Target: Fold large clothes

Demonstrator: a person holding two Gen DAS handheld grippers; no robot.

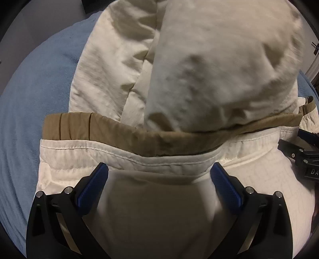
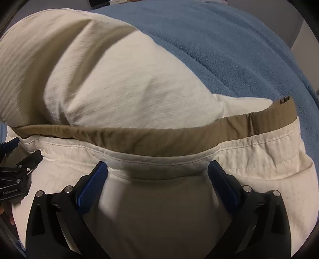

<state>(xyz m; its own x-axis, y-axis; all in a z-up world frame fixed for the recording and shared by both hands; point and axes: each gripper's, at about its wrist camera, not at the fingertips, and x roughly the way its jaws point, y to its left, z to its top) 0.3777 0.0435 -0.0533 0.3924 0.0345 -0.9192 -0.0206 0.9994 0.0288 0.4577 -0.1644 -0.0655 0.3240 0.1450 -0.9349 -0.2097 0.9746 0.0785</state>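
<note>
A cream-white pair of trousers [image 1: 209, 65] with a tan inner waistband [image 1: 103, 129] lies on a blue blanket [image 1: 30, 103]. A folded part is draped over the waistband. My left gripper [image 1: 159, 171] is open, its blue pads [image 1: 93, 183] spread over the waist edge. My right gripper [image 2: 157, 169] is also open, its blue pads [image 2: 91, 187] straddling the same waist edge beside the tan band [image 2: 159, 139]. The trousers [image 2: 119, 83] fill the right wrist view. Each gripper shows at the edge of the other's view: the right one [image 1: 305, 159], the left one [image 2: 16, 175].
The blue blanket [image 2: 229, 39] covers the surface around the trousers. A pale floor or wall [image 1: 35, 25] shows beyond the blanket's far left edge. Dark objects [image 2: 107, 2] sit at the far top edge.
</note>
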